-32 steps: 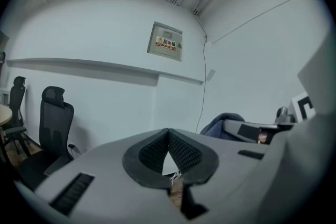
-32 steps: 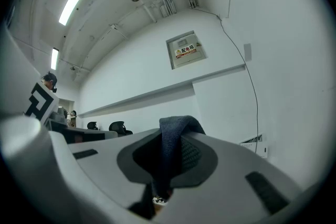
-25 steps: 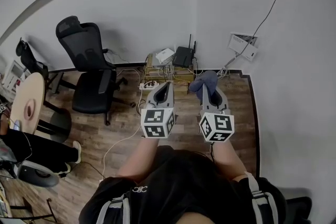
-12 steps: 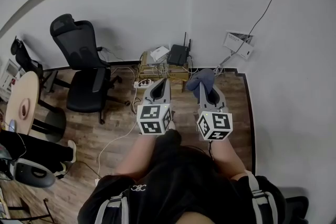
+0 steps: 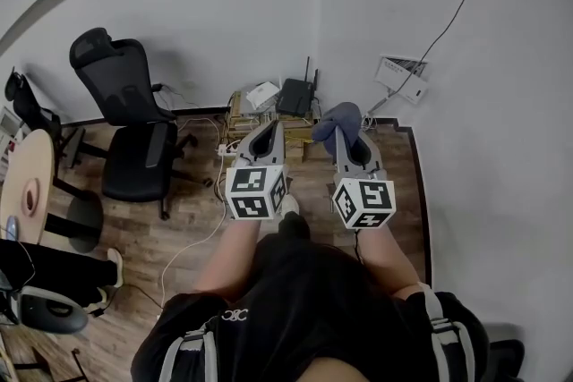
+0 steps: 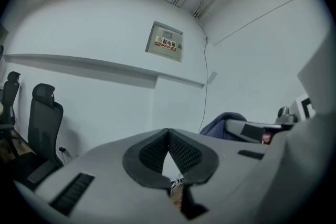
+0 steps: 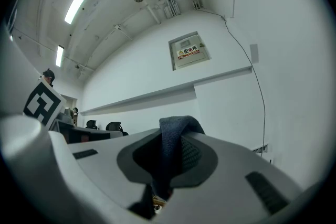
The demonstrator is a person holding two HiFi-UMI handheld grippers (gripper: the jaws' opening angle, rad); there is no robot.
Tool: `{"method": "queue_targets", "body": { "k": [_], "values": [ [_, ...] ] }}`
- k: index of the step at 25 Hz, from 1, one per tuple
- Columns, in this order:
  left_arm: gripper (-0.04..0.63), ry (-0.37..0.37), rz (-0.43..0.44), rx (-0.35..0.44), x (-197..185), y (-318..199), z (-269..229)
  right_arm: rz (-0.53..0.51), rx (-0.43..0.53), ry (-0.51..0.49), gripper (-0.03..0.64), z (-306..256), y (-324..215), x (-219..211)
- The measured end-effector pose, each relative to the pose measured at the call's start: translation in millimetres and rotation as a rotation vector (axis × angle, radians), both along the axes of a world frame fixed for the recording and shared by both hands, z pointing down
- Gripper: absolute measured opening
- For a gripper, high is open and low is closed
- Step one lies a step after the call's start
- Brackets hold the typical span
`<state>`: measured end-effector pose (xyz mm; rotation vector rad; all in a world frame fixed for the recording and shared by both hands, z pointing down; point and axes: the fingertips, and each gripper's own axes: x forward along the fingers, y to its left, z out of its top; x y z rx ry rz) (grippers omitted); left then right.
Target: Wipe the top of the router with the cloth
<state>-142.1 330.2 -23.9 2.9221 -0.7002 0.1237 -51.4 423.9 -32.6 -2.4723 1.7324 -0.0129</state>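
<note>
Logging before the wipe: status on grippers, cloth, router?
Left gripper shut, empty. Right gripper shut on cloth. Router on low stand by wall, cloth not on it yet. White box beside router.

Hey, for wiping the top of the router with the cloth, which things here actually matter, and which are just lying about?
For the job:
router, on the floor-level stand by the wall
blue cloth, clamped in the right gripper

Just lying about:
black office chair
round table
white wall box
left gripper, shut on nothing
</note>
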Motion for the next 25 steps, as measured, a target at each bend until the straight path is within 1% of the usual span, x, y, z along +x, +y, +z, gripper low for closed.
{"method": "queue_targets", "body": {
  "k": [4, 8, 13, 19, 25],
  "values": [
    [0.002, 0.008, 0.020, 0.007, 21, -28, 6, 0.007, -0.006, 0.027, 0.023, 5, -31, 19],
    [0.002, 0.002, 0.038, 0.018, 47, -61, 7, 0.015, -0.022, 0.050, 0.023, 6, -69, 47],
    [0.002, 0.005, 0.031, 0.001, 71, -96, 5, 0.005, -0.038, 0.062, 0.023, -1, -107, 81],
    [0.002, -0.017, 0.006, -0.044, 92, -131, 26, -0.028, -0.073, 0.034, 0.023, 13, -144, 109],
    [0.002, -0.048, -0.009, -0.091, 126, -184, 46, -0.045, -0.121, -0.003, 0.023, 33, -200, 147]
  ]
}}
